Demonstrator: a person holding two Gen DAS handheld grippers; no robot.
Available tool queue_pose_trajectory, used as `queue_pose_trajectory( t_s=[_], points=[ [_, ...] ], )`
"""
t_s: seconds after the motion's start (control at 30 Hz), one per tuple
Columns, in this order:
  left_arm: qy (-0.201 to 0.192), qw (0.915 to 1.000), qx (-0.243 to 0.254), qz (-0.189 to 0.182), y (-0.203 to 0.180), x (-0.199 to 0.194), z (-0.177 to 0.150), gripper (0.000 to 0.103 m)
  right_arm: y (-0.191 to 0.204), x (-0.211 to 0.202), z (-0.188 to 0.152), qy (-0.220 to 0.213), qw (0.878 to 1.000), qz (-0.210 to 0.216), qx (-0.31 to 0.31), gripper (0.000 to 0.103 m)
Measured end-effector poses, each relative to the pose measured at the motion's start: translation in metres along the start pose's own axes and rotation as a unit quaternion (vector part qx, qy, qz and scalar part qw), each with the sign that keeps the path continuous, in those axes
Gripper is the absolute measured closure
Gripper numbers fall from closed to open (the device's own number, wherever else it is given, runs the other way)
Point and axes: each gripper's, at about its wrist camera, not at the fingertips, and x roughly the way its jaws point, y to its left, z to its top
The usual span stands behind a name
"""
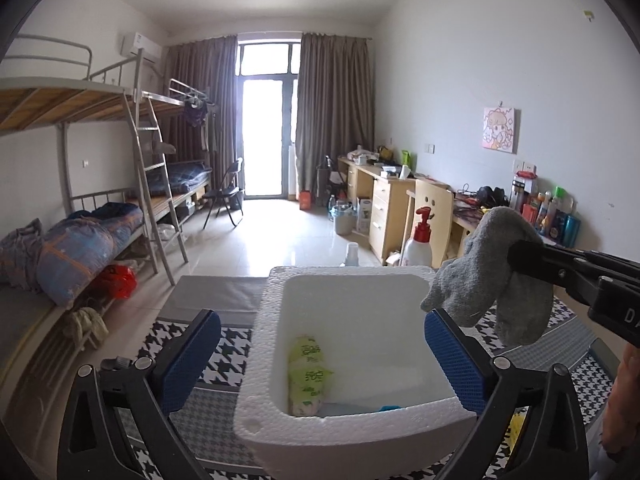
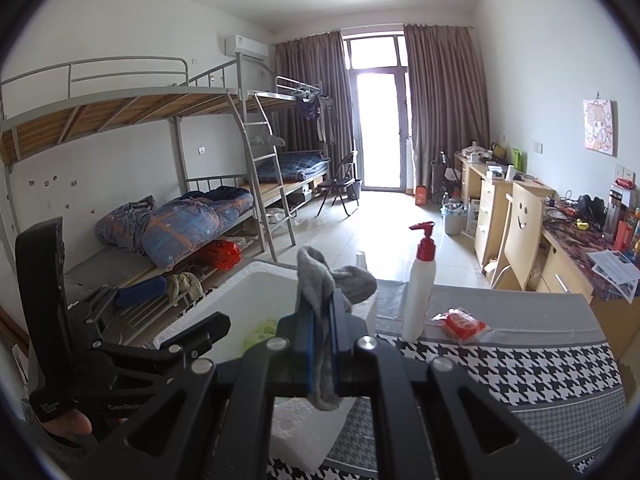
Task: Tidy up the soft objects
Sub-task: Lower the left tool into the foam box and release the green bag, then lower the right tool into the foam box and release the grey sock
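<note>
Visibly, grey sock draped upright.

Daylight is streaming through the tall glass balcony door between brown curtains, shining on the pale tiled floor; grey metal bunk beds are lining the left white wall.

Little can be read here. In the right wrist view, the black body of the left gripper bears pale raised letters that look like "GenRob", the rest cut off by the other gripper's frame (a smaller label lower on its handle is too blurred to make out). In the left wrist view, the right gripper shows a "D" and part of a further letter at the picture's edge, and the green packet in the white foam box carries print too small to read.
</note>
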Motion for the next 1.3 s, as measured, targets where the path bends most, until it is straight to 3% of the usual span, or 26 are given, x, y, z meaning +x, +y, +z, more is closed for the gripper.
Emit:
queue_pose_trajectory(
  t_s=[1.3],
  points=[
    [-0.002, 0.9991, -0.021, 0.037, 0.038, -0.018, -0.016, 0.001, 0.035, 0.049, -0.002, 0.053, 0.997, 0.049, -0.008, 0.094]
  ],
)
